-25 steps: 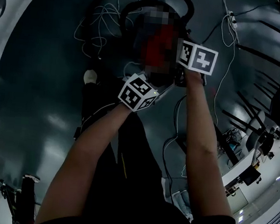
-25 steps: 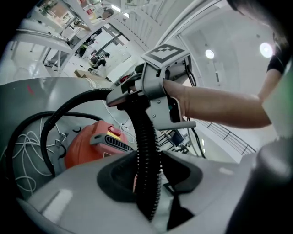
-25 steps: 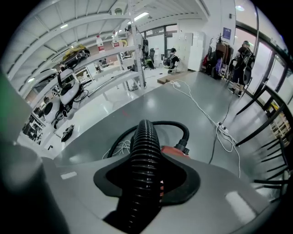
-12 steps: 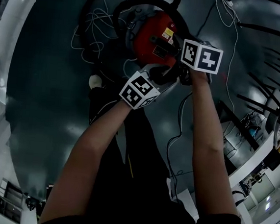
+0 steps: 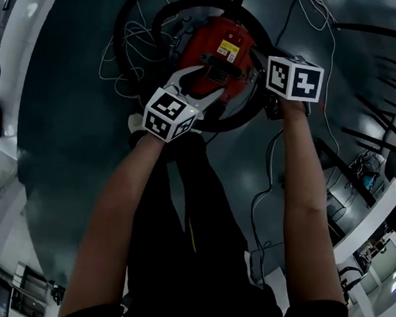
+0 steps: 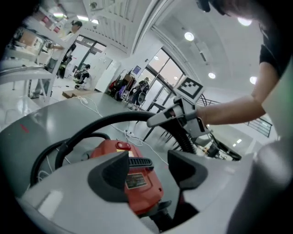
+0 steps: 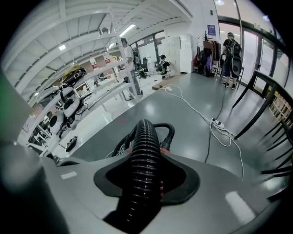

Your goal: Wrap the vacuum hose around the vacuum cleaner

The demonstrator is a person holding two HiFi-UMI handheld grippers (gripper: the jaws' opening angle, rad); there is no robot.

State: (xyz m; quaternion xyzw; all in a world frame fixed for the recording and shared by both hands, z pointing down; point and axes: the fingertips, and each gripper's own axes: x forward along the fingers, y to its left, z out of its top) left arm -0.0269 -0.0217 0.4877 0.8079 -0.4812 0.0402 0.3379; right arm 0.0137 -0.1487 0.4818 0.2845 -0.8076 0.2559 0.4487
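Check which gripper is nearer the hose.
Right. The right gripper has its jaws clamped on the hose. The left gripper, whose jaws have just been opening with nothing between them, hangs by the vacuum, the hose arcing beyond it.

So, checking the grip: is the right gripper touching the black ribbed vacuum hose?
Touching. The right gripper view shows the right gripper closed on the black ribbed vacuum hose, both pads pressing its ribs.

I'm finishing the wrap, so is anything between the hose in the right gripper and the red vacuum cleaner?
Nothing visible: the hose, clamped in the right gripper, curves close around the vacuum cleaner.
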